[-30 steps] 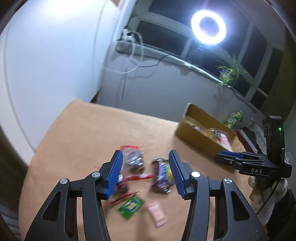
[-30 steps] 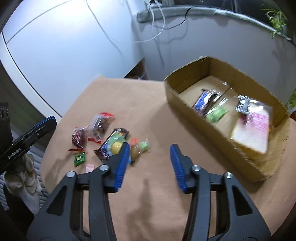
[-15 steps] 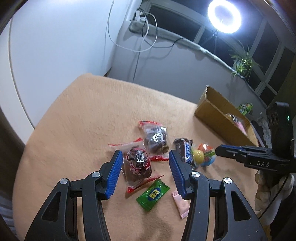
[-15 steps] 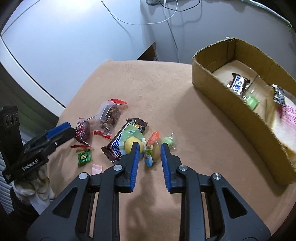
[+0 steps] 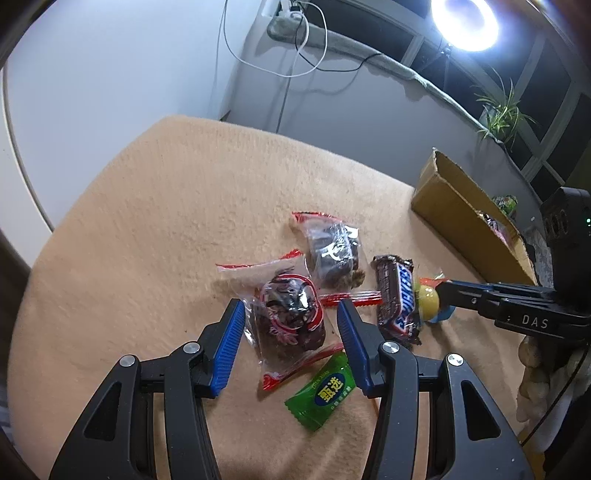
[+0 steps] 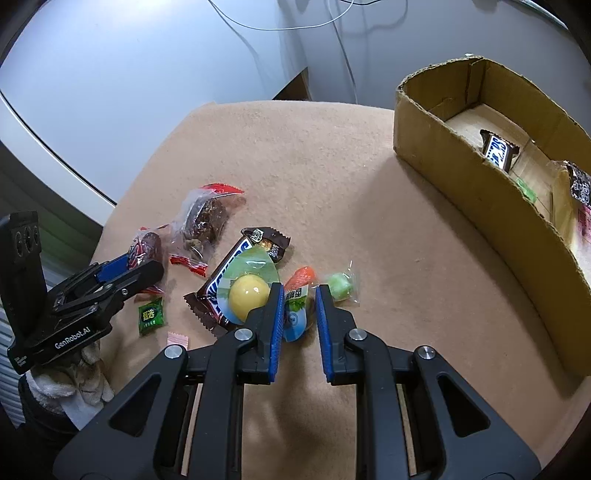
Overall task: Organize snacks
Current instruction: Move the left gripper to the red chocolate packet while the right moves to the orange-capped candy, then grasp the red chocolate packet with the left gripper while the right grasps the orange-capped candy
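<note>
Loose snacks lie on the tan cloth table [image 5: 155, 206]. My left gripper [image 5: 291, 339] is open, its blue pads on either side of a clear red-edged bag of dark sweets [image 5: 291, 317], which shows in the right wrist view [image 6: 146, 245]. My right gripper [image 6: 299, 314] is partly closed around an orange-topped snack packet [image 6: 297, 295], with a small gap at the right pad. Beside it lie a yellow ball sweet [image 6: 248, 291], a Snickers bar [image 6: 225, 275] and a green wrapped sweet [image 6: 341, 286]. The cardboard box [image 6: 476, 192] stands to the right.
A second clear bag of dark sweets [image 5: 334, 251], a green sachet [image 5: 325, 391] and a small pink sachet [image 6: 177, 338] lie nearby. The box holds a Snickers bar [image 6: 496, 147] and other packets. A white wall, cables and a ring light [image 5: 465, 22] are behind.
Both grippers have moved down closer to the snacks. My left gripper now straddles the dark sweets bag. My right gripper has narrowed around the orange-topped packet.
</note>
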The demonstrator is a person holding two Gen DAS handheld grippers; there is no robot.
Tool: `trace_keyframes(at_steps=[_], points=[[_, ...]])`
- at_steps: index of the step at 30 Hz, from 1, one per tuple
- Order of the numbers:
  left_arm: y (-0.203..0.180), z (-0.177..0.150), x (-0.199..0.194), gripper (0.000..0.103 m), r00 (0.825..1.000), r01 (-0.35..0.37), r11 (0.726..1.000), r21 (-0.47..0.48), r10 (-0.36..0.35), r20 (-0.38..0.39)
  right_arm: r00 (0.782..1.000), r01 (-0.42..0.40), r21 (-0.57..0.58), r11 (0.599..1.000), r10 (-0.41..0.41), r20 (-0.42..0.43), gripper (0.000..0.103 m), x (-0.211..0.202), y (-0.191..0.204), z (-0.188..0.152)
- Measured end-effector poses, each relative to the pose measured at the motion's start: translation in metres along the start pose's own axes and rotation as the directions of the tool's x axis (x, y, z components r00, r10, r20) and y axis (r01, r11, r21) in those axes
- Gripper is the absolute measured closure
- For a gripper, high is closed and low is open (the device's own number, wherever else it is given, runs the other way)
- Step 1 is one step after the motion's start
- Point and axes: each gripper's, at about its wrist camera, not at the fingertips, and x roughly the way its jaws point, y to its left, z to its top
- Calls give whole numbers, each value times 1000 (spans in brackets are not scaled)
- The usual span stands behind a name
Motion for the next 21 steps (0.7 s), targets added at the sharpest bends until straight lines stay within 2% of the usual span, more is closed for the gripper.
trace_keyframes(at_steps=[4, 12, 17, 21], points=[[1, -1, -1, 52, 1000, 3, 1000, 4, -3, 0, 1000, 25, -50, 998, -25, -1, 84, 2, 10, -2], [0, -1, 0, 53, 1000, 1, 1000, 17, -2, 2, 999, 41, -76, 996, -43, -14, 81, 3, 15, -8], [0, -2, 1, 58, 1000, 3, 1000, 22, -3, 6, 999, 17, -64, 998, -18, -26, 80, 9, 11, -6], [0, -3, 0, 60, 1000, 0, 1000, 29, 0, 13, 1000, 27, -88, 996, -29, -13, 79, 12, 15, -8]])
